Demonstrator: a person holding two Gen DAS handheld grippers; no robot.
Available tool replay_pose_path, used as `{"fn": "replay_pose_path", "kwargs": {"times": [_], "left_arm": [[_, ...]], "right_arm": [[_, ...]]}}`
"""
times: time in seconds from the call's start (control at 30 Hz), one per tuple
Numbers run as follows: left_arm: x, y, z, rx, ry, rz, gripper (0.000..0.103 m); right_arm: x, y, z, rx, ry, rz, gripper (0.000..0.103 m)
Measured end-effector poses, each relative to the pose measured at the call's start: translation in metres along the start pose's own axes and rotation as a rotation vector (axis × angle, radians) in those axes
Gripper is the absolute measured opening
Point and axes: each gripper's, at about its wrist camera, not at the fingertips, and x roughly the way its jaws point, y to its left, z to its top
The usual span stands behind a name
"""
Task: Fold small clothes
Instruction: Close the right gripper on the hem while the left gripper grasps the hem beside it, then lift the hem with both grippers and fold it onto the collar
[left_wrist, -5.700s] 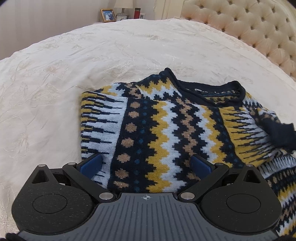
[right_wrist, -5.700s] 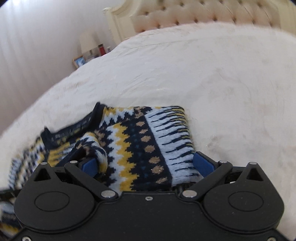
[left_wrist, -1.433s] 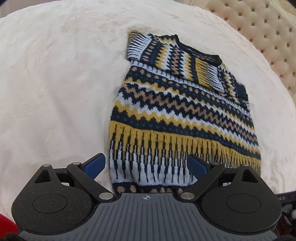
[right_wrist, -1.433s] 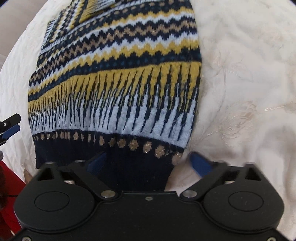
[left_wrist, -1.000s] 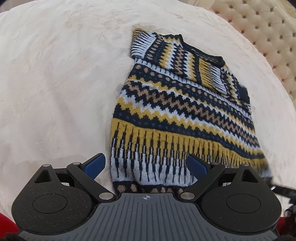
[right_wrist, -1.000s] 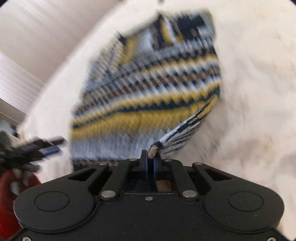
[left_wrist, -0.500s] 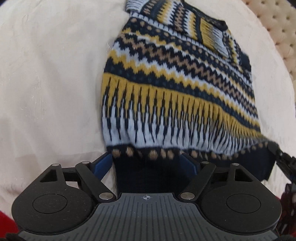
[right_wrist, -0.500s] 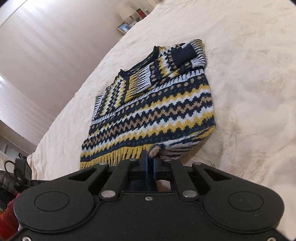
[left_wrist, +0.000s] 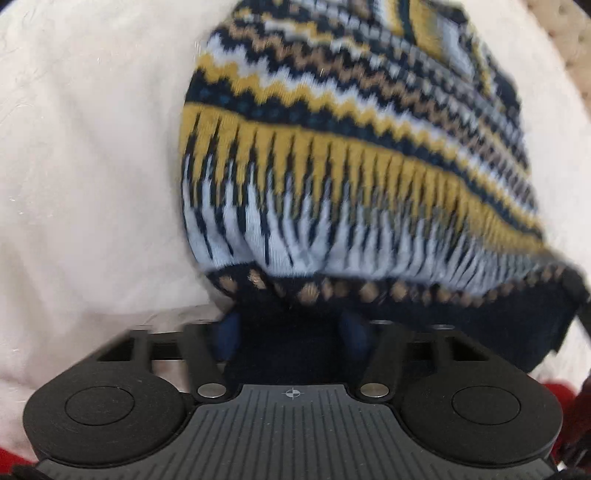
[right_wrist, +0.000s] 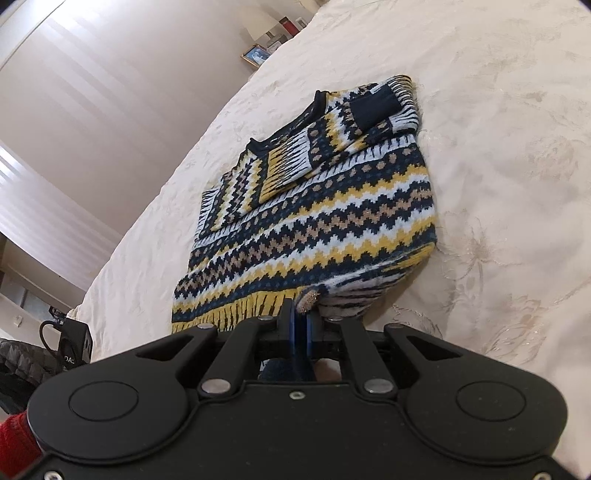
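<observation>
Clearly the patterned sweater (right_wrist: 332, 206) lay flat on the cream bedspread (right_wrist: 498, 166), sleeves folded across its chest, hem nearest the person. The right gripper (right_wrist: 303, 325) was clamped tight on one hem corner, lifting it slightly. The left gripper (left_wrist: 291, 332) was closing around the dark navy hem band, which sat bunched between its blue pads (left_wrist: 227, 334); blur made contact hard to judge. A black box (right_wrist: 74, 345) showed letters, perhaps "DA".
</observation>
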Motion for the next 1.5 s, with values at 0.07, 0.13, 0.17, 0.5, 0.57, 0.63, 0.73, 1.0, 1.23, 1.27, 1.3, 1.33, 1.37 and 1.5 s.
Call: {"fn": "replay_pose_path", "kwargs": {"times": [0.07, 0.13, 0.17, 0.5, 0.57, 0.63, 0.73, 1.0, 1.23, 1.27, 1.3, 1.33, 1.37, 1.5], "left_arm": [[-0.006, 0.002, -0.003, -0.029, -0.067, -0.062, 0.016], [-0.019, 0.001, -0.009, -0.015, -0.156, -0.118, 0.015], [-0.029, -0.001, -0.012, 0.006, -0.208, -0.133, 0.015], [-0.074, 0.0, -0.019, 0.016, -0.461, -0.247, 0.011], [-0.078, -0.002, -0.015, 0.03, -0.483, -0.245, 0.011], [-0.086, -0.007, -0.01, 0.056, -0.522, -0.234, 0.011], [-0.099, -0.006, 0.0, 0.065, -0.553, -0.249, 0.011], [-0.124, -0.019, 0.054, 0.073, -0.638, -0.263, 0.011], [-0.117, -0.038, 0.116, 0.074, -0.681, -0.261, 0.011], [-0.114, -0.041, 0.125, 0.078, -0.687, -0.254, 0.011], [-0.109, -0.044, 0.136, 0.078, -0.693, -0.248, 0.011], [-0.105, -0.044, 0.143, 0.079, -0.695, -0.247, 0.011], [-0.099, -0.045, 0.152, 0.078, -0.698, -0.244, 0.011], [-0.074, -0.045, 0.186, 0.047, -0.682, -0.233, 0.011]], "right_arm": [[-0.002, 0.0, -0.001, -0.001, -0.006, 0.0, 0.013], [-0.005, 0.001, -0.002, -0.006, -0.017, 0.006, 0.013], [-0.006, 0.002, -0.002, -0.012, -0.026, 0.008, 0.013], [-0.029, 0.015, -0.002, -0.061, -0.2, 0.023, 0.013], [-0.032, 0.021, -0.001, -0.085, -0.233, 0.023, 0.013], [-0.033, 0.026, 0.003, -0.108, -0.266, 0.029, 0.013], [-0.03, 0.032, 0.014, -0.12, -0.296, 0.02, 0.013], [-0.007, 0.042, 0.068, -0.129, -0.364, 0.028, 0.013], [0.031, 0.039, 0.118, -0.125, -0.425, 0.002, 0.013], [0.039, 0.036, 0.125, -0.119, -0.429, -0.004, 0.013], [0.045, 0.033, 0.132, -0.109, -0.429, -0.009, 0.013], [0.053, 0.029, 0.138, -0.095, -0.427, -0.015, 0.013], [0.062, 0.024, 0.145, -0.082, -0.421, -0.021, 0.013], [0.094, 0.008, 0.165, -0.06, -0.388, -0.069, 0.013]]}}
